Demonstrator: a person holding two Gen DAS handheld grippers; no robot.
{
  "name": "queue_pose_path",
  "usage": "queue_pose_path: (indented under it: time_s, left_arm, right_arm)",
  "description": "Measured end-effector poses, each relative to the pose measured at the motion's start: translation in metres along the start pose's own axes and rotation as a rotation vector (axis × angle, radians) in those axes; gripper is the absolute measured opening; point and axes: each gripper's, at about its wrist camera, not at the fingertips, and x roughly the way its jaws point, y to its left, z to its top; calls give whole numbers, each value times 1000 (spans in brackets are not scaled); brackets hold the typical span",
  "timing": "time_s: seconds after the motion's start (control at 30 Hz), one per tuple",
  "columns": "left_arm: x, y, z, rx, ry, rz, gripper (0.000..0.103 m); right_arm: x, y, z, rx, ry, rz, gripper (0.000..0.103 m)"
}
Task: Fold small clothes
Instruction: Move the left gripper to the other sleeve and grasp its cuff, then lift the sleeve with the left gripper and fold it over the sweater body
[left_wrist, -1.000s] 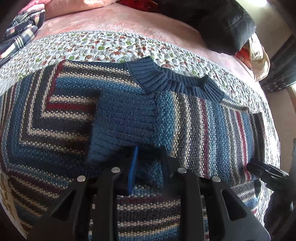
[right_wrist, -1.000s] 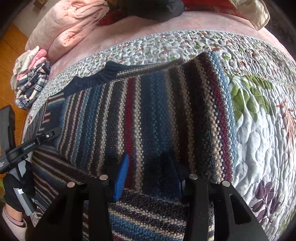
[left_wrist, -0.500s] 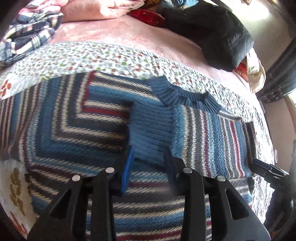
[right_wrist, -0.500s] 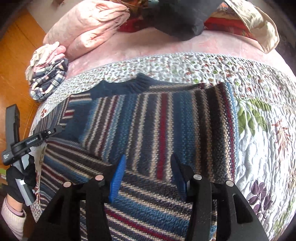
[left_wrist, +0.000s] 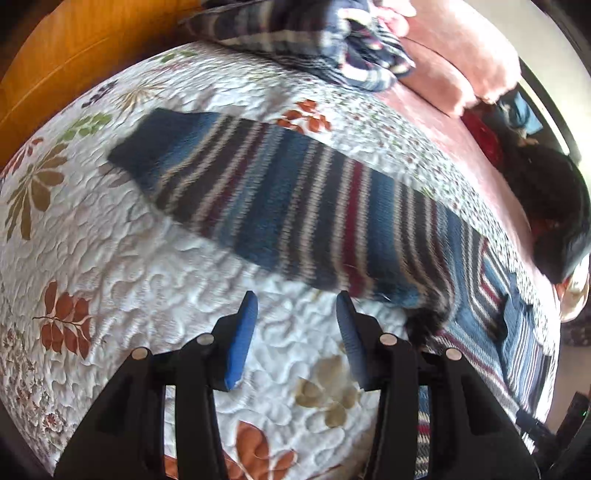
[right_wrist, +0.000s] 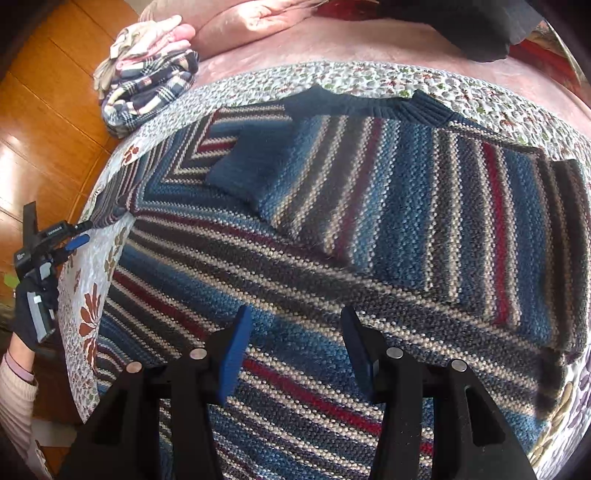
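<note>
The sweater (right_wrist: 332, 236) carries stripes of blue, navy, charcoal, cream and dark red, meeting in chevrons, with a solid navy ribbed collar (right_wrist: 373, 105). Beneath the sweater, the quilt (left_wrist: 122, 266) is white with rust, olive and tan leaves. Beyond the sweater's collar lie a pink blanket (right_wrist: 332, 40) and navy-and-white plaid cloth (right_wrist: 147, 92).

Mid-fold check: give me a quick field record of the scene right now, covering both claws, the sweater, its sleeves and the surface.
garment: striped knit sweater, lying flat
right sleeve: folded across the body, blue cuff on top
left sleeve: stretched out over the quilt, not yet folded
left claw: open, empty, above the quilt beside the left sleeve
right claw: open, empty, over the sweater's lower body
surface: floral quilt on a bed
other: plaid clothes pile at the quilt's far corner
</note>
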Motion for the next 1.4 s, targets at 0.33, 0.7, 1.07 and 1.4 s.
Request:
queue_pose_path:
  time_s: [0.33, 0.7, 1.07, 1.4]
  left_arm:
    - [41, 65, 42, -296, -45, -120, 44]
    - [58, 65, 79, -297, -104, -92, 38]
    - [40, 39, 86, -163, -147, -36, 10]
    - [-3, -62, 54, 26, -175, -208, 9]
  right_arm:
    - [15, -4, -1, 12, 16, -50, 51]
    - [22, -13, -4, 23, 26, -73, 51]
    - [9, -18, -9, 42, 4, -67, 51]
    - [-15, -33, -19, 64, -33, -72, 51]
